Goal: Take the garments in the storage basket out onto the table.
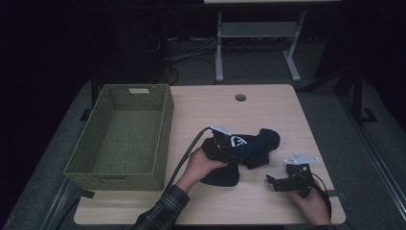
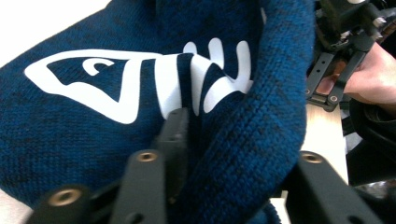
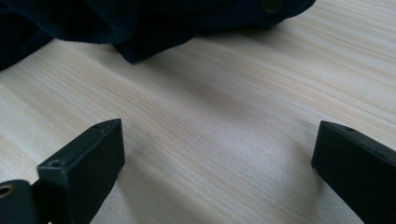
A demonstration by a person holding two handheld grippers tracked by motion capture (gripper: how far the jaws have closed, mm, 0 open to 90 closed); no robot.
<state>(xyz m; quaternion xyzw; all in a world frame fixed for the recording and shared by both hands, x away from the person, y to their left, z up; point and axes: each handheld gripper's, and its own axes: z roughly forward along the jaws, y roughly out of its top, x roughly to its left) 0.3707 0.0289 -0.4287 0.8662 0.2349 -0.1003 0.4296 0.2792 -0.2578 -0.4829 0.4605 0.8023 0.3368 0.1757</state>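
Nearest the table's front edge, the right gripper (image 1: 280, 181) is held wide open over bare wood, nothing between its jaws. Beyond it, the left gripper (image 2: 233, 186) is seen partly open, a fold of the navy knit garment (image 1: 253, 143) (fishbone print) between its jaws; pad contact is hidden. Leftward, the green basket (image 1: 163, 129) stands empty.

Wooden table (image 1: 287, 105) — green basket (image 1: 122, 136), navy sweater (image 1: 253, 143)

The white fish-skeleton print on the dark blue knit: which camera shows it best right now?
The left gripper view: the fish-skeleton print is large and sharp, creased by a fold of the knit. The high view gives a small white mark. The right gripper view catches the cloth's plain dark edge.
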